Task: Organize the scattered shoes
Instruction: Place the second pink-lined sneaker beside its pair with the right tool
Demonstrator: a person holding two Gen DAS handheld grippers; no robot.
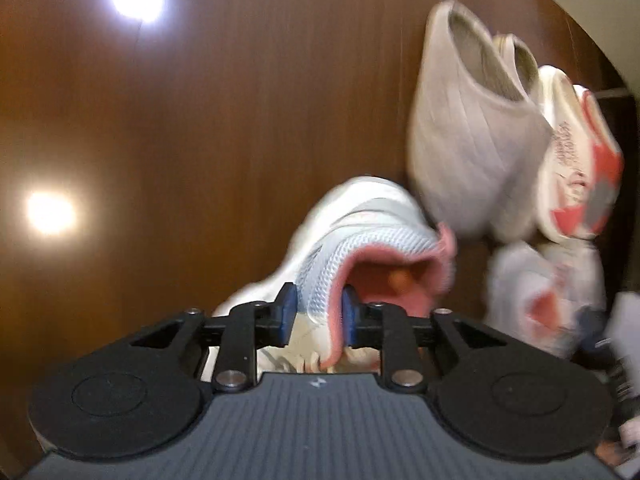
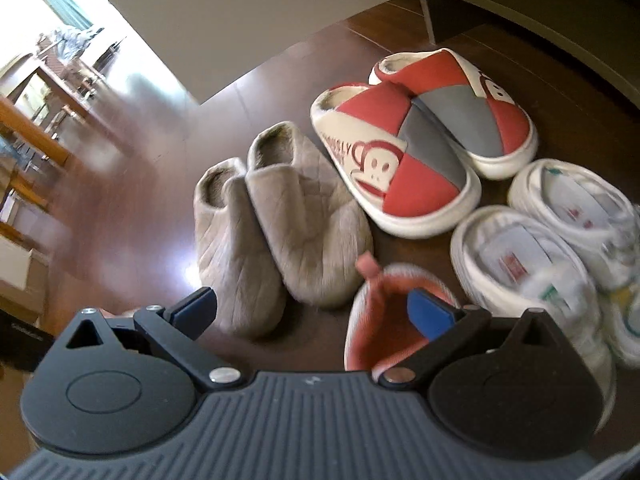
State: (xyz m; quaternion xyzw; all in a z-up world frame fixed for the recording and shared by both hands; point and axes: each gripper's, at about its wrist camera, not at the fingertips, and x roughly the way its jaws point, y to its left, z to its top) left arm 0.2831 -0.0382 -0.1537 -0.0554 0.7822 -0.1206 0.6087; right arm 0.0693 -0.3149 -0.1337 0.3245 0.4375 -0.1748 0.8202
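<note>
Pink-lined collar of the white mesh sneaker (image 1: 360, 236) is sitting between the left gripper (image 1: 318, 312) pads, jaws narrow and pinching it. To its left, bare brown wood floor (image 1: 160, 120) is lying open; to its right, grey slippers (image 1: 468, 132) are crowding close. Right gripper (image 2: 320, 306) is standing wide, holding nothing, one pad overlapping a second pink-lined sneaker (image 2: 380, 320); red-and-grey slippers (image 2: 400, 148) and white sneakers (image 2: 532, 264) are filling the right.

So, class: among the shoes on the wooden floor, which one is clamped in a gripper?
The white mesh sneaker with pink lining. The left gripper pinches its collar wall; the grey quilted slippers and red-and-grey monkey slippers lie untouched.
</note>
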